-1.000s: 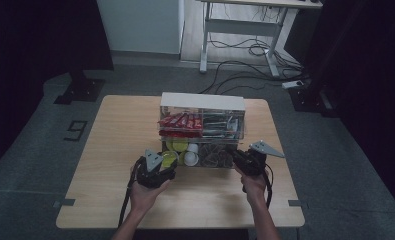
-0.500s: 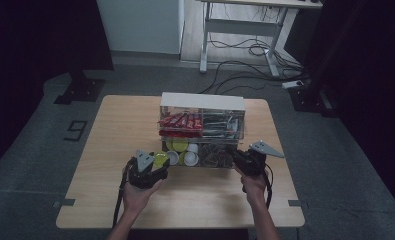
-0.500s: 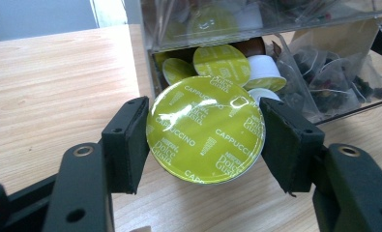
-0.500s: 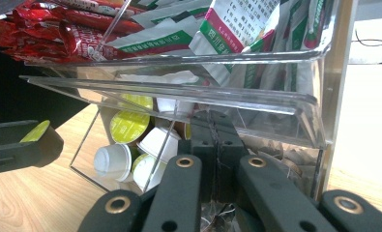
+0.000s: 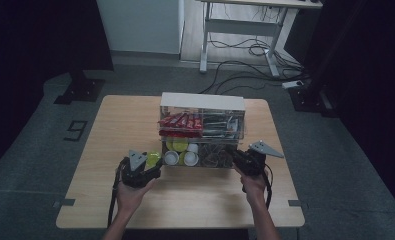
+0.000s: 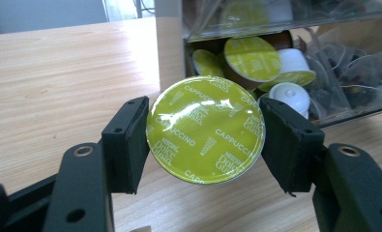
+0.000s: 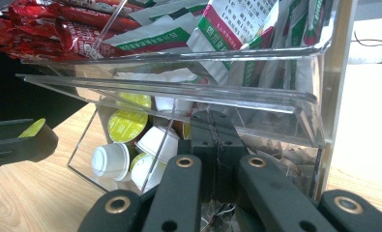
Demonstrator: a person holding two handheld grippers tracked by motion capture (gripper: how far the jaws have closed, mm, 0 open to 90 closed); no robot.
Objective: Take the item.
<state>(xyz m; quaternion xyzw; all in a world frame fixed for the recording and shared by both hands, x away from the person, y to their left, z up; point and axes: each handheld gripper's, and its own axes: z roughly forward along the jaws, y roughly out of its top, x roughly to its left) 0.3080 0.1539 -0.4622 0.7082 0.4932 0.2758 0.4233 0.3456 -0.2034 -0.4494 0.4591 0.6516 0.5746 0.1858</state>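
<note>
On the wooden table (image 5: 110, 145), the clear organizer (image 5: 202, 129) stood ahead of both pairs of jaws. The left gripper (image 5: 142, 167) was clamped on a green capsule (image 6: 205, 129), pinched by its rim between the jaws, just outside the lower compartment. This looked like a withdrawal step; the next move would call for carrying the capsule clear of the box. The right gripper (image 7: 213, 159) had its jaws pressed together, seemingly holding nothing, against the organizer's front. The left gripper view showed the lid's "Cappuccino" print; the high view showed a yellow-green spot.
</note>
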